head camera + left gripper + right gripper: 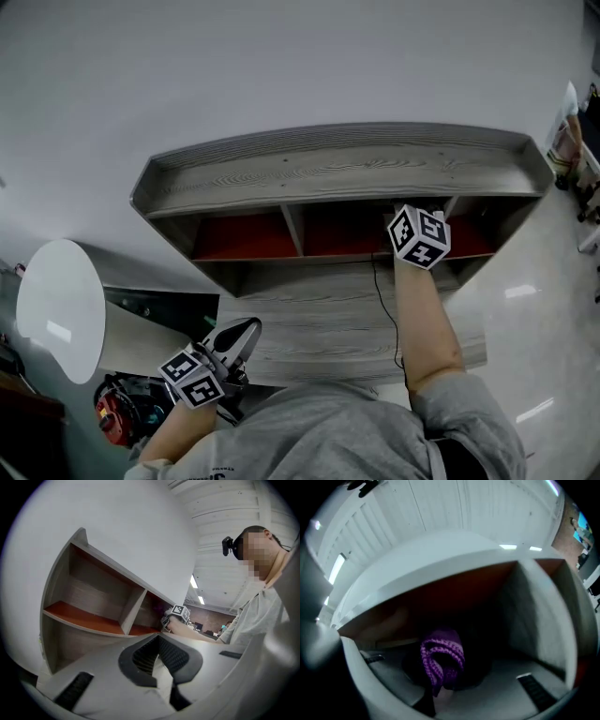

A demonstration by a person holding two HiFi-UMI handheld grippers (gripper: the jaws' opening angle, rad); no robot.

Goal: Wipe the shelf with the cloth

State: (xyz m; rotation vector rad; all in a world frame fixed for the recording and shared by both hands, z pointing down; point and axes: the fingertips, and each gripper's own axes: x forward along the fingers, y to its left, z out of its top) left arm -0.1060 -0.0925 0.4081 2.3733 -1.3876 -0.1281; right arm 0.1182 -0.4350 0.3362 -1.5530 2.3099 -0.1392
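Note:
A grey wooden shelf unit point(337, 169) with red-orange inner boards point(246, 239) stands against the white wall. My right gripper point(419, 236) reaches into a compartment right of the middle, and its jaws are hidden there in the head view. In the right gripper view it point(443, 677) is shut on a purple knitted cloth point(440, 658), inside the dark compartment. My left gripper point(230, 347) hangs low at the left, near the person's body, away from the shelf. Its black pads point(176, 658) meet at the tips with nothing between them. The left gripper view also shows the shelf point(89, 616) and the right gripper's marker cube point(180, 613).
A black cable point(382, 305) runs down over the lower grey board. A white round object point(61, 309) and a red item point(112, 417) sit at the lower left. Glossy floor point(534, 319) and some clutter point(567, 141) lie to the right.

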